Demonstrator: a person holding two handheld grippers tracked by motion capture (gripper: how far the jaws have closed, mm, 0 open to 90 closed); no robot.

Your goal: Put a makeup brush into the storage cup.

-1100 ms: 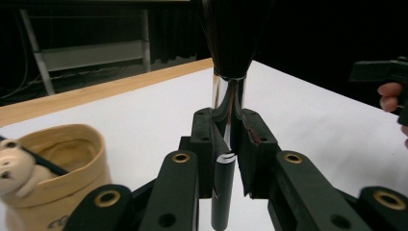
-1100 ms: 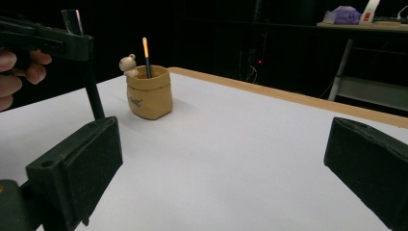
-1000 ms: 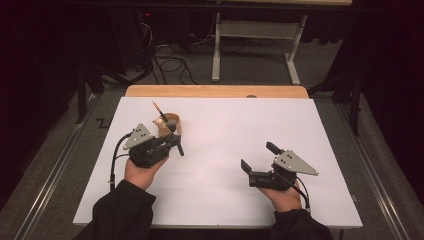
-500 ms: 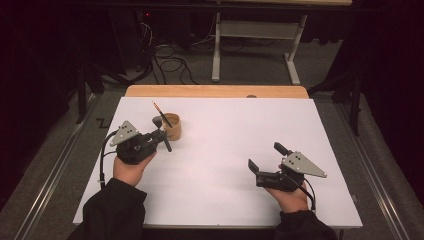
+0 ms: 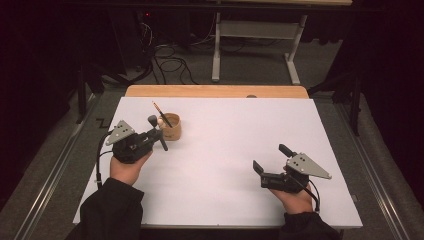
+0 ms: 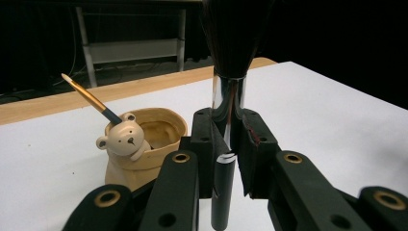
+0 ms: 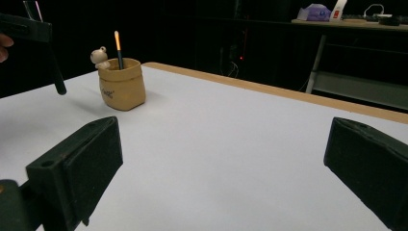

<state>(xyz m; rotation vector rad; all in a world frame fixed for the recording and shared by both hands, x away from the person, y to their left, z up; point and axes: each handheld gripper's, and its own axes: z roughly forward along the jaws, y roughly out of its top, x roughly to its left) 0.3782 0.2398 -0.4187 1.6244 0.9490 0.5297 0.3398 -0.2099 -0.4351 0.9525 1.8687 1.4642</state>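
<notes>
Brush (image 6: pixel 230 62) stands upright, clamped in the left gripper (image 5: pixel 156 131), bear cup (image 5: pixel 170 126) at its two o'clock; right gripper (image 5: pixel 272 161) gapes, well apart.

No wording can be read with any certainty anywhere in these views. The tan bear-faced pot (image 7: pixel 121 83) on the white counter (image 7: pixel 231 139) carries a small dark mark low on its front in the right gripper view, but it is too small and blurred to make out as letters. On the far shelf at the top right of that view, a pale packet (image 7: pixel 315 11) and a white item with a red patch (image 7: pixel 340 8) show colour only, with no legible print.
</notes>
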